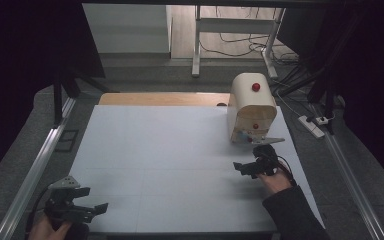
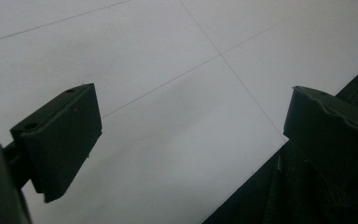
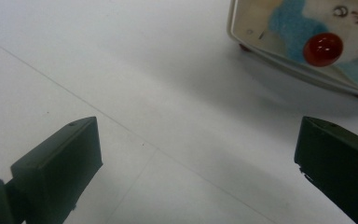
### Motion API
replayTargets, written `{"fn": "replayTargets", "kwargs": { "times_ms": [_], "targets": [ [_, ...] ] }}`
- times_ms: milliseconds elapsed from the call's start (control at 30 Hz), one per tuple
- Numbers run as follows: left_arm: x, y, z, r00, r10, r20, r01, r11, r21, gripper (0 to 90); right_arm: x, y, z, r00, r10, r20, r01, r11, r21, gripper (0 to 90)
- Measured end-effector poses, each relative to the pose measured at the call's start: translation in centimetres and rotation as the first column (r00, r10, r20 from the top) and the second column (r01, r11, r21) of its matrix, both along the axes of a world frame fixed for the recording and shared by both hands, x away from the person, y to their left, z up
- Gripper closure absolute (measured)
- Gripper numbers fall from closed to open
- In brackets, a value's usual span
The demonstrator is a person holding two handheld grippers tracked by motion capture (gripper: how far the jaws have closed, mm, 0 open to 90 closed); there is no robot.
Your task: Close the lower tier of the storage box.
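On the white counter (image 1: 170,165), the right hand-held gripper (image 1: 252,167), jaws wide apart and empty, sits just short of the cream bread box (image 1: 251,107) with red knobs, directly ahead; the left hand-held gripper (image 1: 82,207), likewise gaping, lies far away.

Cream box (image 3: 303,42) cut off by the right gripper view's top and right edges.
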State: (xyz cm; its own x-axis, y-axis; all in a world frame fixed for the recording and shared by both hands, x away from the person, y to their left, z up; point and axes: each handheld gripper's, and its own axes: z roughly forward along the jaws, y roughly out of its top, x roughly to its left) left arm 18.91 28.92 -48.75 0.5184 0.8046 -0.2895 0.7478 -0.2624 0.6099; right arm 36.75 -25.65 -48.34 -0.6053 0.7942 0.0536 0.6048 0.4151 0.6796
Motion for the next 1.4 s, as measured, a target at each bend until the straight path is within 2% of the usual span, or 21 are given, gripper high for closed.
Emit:
{"fn": "replayTargets", "kwargs": {
  "times_ms": [767, 933, 1400],
  "targets": [
    [0.0, 0.0, 0.0, 1.0, -0.002, 0.003, 0.002, 1.0, 0.004, 4.2, -2.3, 0.2, -0.2, 0.9996, 0.023, -0.014, -0.022, 0.9997, 0.012, 0.0],
    [0.0, 0.0, 0.0, 1.0, -0.003, 0.002, 0.003, 1.0, 0.004, 4.2, -3.0, 0.1, -0.2, 0.9993, 0.027, -0.028, -0.026, 0.9994, 0.024, 0.0],
    [0.0, 0.0, 0.0, 1.0, -0.002, 0.001, 0.002, 1.0, 0.003, 4.2, -4.2, 0.0, 0.3, 0.9987, 0.045, -0.024, -0.044, 0.9979, 0.047, 0.0]
  ]
}}
